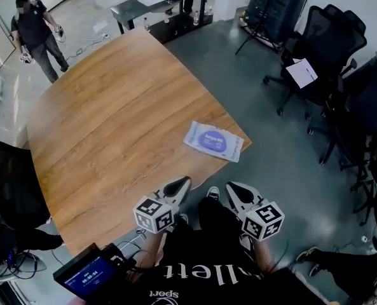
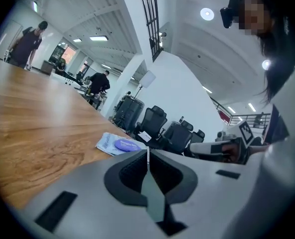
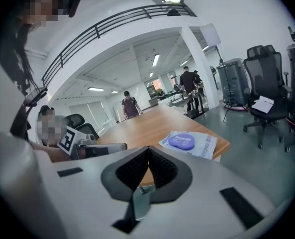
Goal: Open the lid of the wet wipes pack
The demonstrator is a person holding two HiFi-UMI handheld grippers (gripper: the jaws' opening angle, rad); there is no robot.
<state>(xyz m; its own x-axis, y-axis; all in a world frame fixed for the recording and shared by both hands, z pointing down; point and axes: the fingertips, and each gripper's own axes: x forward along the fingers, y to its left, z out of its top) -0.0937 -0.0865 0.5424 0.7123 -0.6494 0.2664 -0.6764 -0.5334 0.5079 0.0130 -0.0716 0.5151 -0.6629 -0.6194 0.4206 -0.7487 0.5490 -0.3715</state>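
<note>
Wet wipes pack [image 1: 214,141] lies flat by the counter [image 1: 112,119] edge, lid [image 1: 211,138] shut, long side across. L tool [image 1: 178,188] & R tool [image 1: 239,192] both pinched together, empty. Pack's ahead, well apart; R tool looks nearer.

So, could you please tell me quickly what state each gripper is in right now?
Left gripper: closed, empty.
Right gripper: closed, empty; the white, purple-lidded wet wipes pack lies apart on the wooden table.
</note>
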